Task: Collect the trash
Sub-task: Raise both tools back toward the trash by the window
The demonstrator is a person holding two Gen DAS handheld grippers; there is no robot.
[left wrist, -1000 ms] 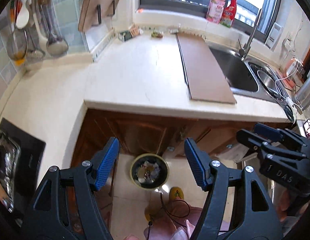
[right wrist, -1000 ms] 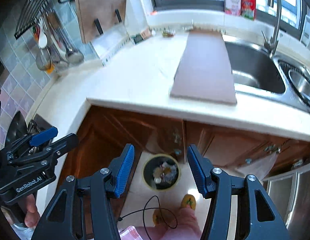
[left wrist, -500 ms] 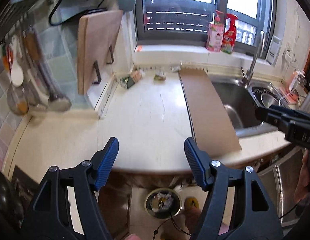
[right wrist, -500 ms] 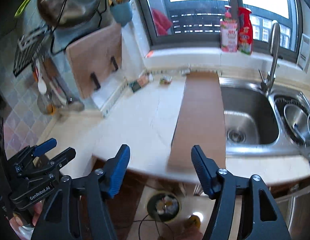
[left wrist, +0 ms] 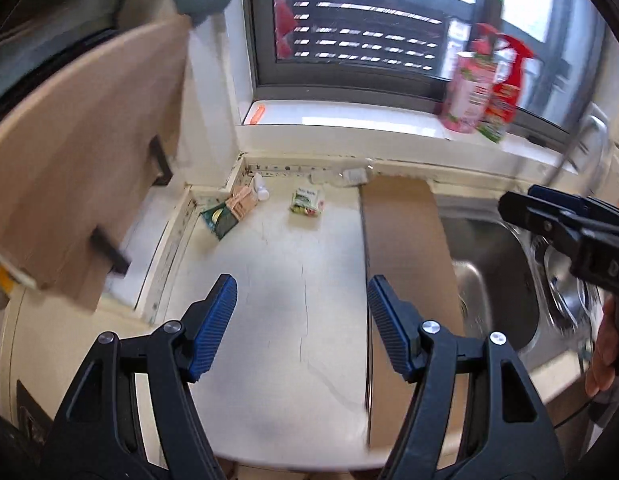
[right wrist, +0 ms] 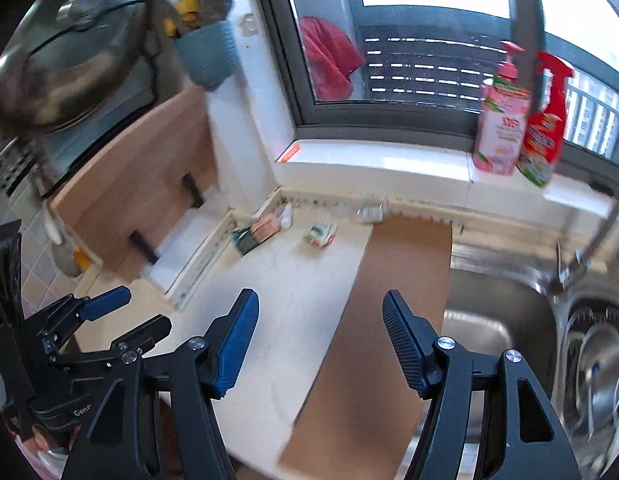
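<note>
Both tongs agape above countertop (left wrist: pixel 277 280); empty

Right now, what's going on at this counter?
A person holds a gripper in each hand over the kitchen counter, collecting trash. The left gripper and right gripper are both open and empty. Wrappers wait at the back of the counter: a green-and-white packet, a dark green packet and a tan carton in the corner. Nothing has been picked up at this moment.

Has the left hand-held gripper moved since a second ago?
Yes. The left hand-held gripper came up from the floor bin and now hangs over the white countertop, facing the window.
</note>
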